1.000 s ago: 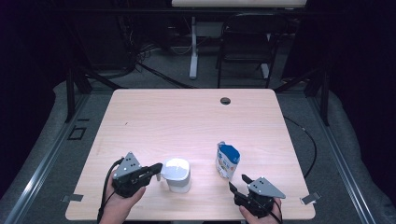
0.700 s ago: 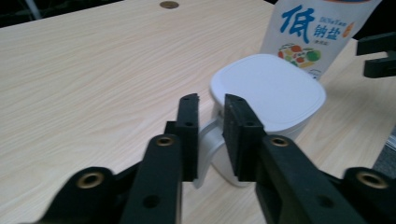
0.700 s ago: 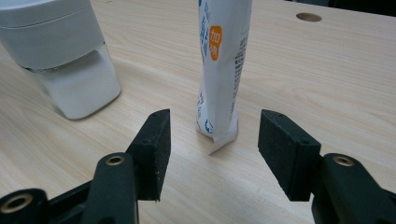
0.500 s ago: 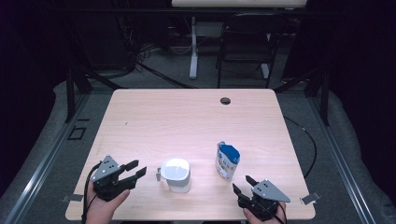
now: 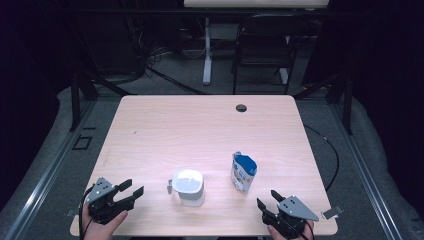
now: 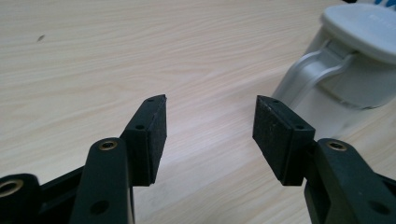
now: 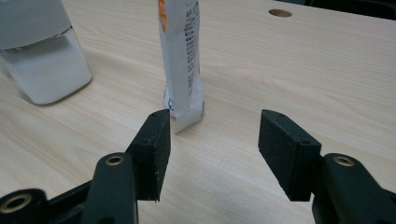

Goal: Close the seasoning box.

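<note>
Two things stand on the near half of the wooden table (image 5: 200, 130): a white lidded jug (image 5: 188, 186) with a handle, near the middle, and a blue-and-white pouch (image 5: 243, 172) upright just to its right and slightly farther back. Both are free of any grip. The left gripper (image 5: 131, 188) sits at the near left corner, well apart from the jug, and its jaws have just been opening; they now stand spread wide with nothing between them but bare wood, as the left gripper view confirms, where the jug's pale grey handle (image 6: 308, 77) and flat lid show off to the right, beyond the pads. The right gripper (image 5: 267, 199) rests at the near right edge, its jaws likewise spread and empty, pointing toward the pouch, which stands a little way ahead of them in the right gripper view (image 7: 182, 65). Judging from this, whatever handling of the jug was in hand looks finished for now: it stands upright, lid on, set down and let go. What is left, if anything, seems to concern the pouch, which stands untouched. The jug looks like frosted or translucent plastic with a rounded base and a smooth white top; the pouch is slim, printed with small text, with a blue upper part.
</note>
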Tool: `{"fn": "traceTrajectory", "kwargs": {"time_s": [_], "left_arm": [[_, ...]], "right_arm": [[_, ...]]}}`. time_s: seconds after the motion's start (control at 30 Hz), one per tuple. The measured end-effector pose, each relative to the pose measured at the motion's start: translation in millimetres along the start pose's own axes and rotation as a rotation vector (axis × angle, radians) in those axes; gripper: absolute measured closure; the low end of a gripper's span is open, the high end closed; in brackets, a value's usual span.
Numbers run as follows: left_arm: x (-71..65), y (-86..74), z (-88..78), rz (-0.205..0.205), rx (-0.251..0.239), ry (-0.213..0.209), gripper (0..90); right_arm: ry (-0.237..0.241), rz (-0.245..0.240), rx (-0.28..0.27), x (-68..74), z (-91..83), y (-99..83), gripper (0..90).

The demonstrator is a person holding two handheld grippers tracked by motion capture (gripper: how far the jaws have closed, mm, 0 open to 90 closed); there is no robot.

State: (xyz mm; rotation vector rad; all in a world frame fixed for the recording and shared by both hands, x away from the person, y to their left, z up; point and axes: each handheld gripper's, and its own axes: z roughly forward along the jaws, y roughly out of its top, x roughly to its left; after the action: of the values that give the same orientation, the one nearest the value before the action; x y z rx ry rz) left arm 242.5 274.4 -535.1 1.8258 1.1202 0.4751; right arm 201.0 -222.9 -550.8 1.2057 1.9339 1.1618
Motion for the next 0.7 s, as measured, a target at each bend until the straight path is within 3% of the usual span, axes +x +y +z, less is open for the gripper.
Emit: {"fn": "traceTrajectory", "kwargs": {"time_s": [0.13,0.27,0.47,0.7], "left_arm": [[6.5,-13.5,-2.6,-0.036,0.004,0.012,43.9],[10.2,-28.8,-6.4,-0.059,0.018,0.045,43.0],[12.9,-45.0,-7.2,-0.08,0.025,0.051,42.8],[15.3,-54.4,-14.4,-0.05,0.042,0.097,42.6]], "right_arm": [[-0.003,0.025,-0.006,-1.8,-0.4,-3.9,44.0],[-0.019,0.009,-0.002,-0.2,-1.8,-7.7,44.0],[-0.03,0.001,0.007,2.2,-2.4,-14.6,44.0],[-0.042,0.013,-0.011,0.8,-6.9,-20.5,44.0]]}}
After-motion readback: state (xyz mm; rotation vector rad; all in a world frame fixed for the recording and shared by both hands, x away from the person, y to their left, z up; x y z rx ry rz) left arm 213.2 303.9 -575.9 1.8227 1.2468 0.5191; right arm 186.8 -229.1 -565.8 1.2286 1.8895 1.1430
